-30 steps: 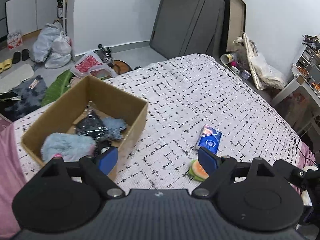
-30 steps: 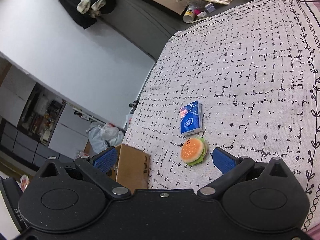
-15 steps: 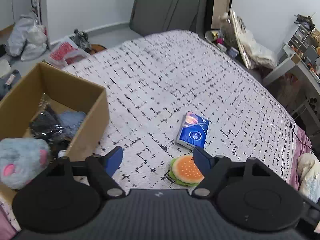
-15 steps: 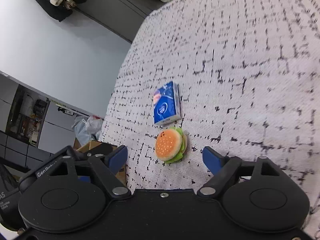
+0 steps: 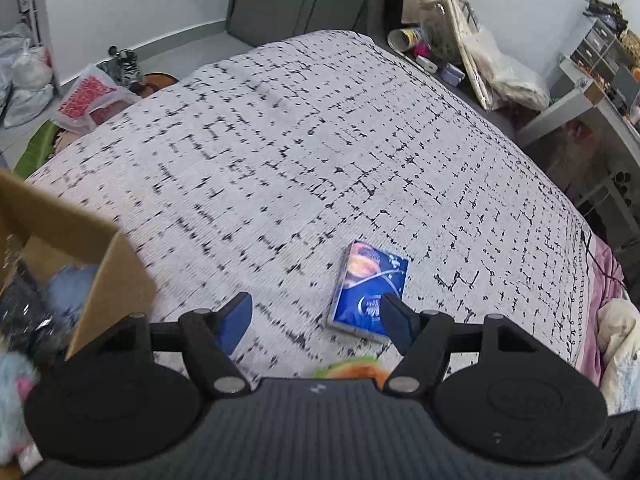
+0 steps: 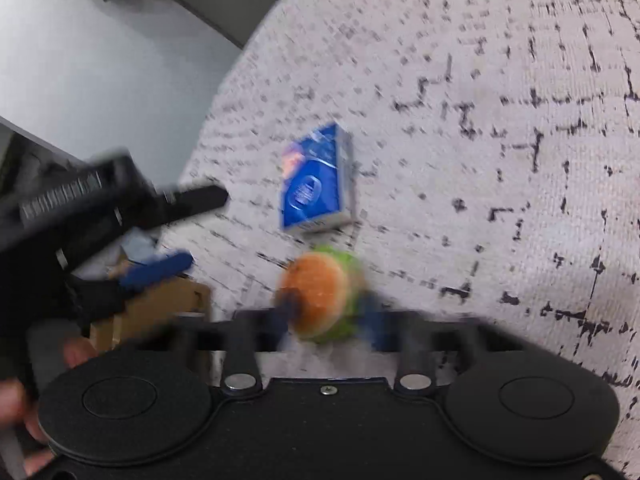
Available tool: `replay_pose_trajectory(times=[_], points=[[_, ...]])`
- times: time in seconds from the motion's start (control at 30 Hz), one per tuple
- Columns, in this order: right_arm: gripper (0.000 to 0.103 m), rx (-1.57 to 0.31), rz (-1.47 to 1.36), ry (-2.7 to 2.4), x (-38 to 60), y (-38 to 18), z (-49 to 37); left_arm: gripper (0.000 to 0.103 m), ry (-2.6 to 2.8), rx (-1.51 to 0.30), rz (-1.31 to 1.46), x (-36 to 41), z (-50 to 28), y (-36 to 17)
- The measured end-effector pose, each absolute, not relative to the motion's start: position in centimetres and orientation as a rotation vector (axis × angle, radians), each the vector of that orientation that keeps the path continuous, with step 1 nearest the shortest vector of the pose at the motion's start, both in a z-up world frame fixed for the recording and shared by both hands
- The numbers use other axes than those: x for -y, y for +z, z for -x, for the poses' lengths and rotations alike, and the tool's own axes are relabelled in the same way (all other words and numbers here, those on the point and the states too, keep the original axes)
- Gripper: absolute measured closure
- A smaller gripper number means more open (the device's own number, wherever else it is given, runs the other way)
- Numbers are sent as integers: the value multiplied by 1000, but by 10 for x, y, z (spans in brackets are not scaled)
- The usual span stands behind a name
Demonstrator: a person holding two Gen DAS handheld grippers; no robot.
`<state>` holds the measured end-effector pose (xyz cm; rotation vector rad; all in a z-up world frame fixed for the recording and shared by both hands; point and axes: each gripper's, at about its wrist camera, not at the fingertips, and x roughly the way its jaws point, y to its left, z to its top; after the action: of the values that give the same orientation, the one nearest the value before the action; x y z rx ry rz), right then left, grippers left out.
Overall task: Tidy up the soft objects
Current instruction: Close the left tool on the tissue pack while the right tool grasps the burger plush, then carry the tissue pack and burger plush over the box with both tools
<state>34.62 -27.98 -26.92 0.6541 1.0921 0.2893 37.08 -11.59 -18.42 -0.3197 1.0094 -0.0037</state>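
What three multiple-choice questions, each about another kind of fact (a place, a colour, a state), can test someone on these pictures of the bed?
1. Where does the blue tissue pack lie?
A. in the cardboard box
B. flat on the bedspread
C. on the floor

2. What colour is the top of the burger plush?
A. orange
B. purple
C. black

3. How does the burger plush sit at the right tool?
A. far beyond its fingers
B. in the box
C. between its closing fingers

Answers: 1 B, the pack rests on the patterned bedspread, outside the cardboard box. 2 A, the bun is orange over green. 3 C, a finger stands on each side of it.
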Motion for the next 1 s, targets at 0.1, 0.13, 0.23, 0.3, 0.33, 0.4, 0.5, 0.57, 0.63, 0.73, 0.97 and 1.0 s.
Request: replay_pose_trajectory(times=[0.1,0.13,0.23,0.3,0.33,0.4,0.5,0.57,0.63,0.73,0.97,1.0], points=[[83,-1094,-679,291,284,-273,-348,33,-32,-1034,311,124,-386,-192],[83,-1092,-677,287,285,-272,-348,32,-38,-1043,307,128,-391,-195],[83,-1077,-673,257,290,-268,-347,31,-56,-1069,293,137,-403,-205],[83,-1071,-682,241,295,-267,-346,30,-64,-1085,292,142,-408,-212],[83,-1067,-682,236,297,-267,-346,30,-63,-1091,289,144,-410,-215],[83,-1062,-683,227,300,-266,-345,30,-63,-1101,286,147,-411,-220],[83,-1059,-688,218,302,-265,-344,30,-60,-1119,288,152,-413,-229],[83,-1058,-690,214,301,-266,-345,30,-53,-1133,294,156,-414,-236],[83,-1054,-684,210,303,-265,-344,35,-32,-1133,299,156,-414,-240],[83,-1046,-685,203,309,-260,-336,49,-23,-1122,267,158,-411,-237],[84,-1004,-673,235,308,-240,-326,51,15,-1075,302,139,-386,-209],[84,-996,-671,245,307,-236,-324,51,19,-1067,305,135,-382,-203]])
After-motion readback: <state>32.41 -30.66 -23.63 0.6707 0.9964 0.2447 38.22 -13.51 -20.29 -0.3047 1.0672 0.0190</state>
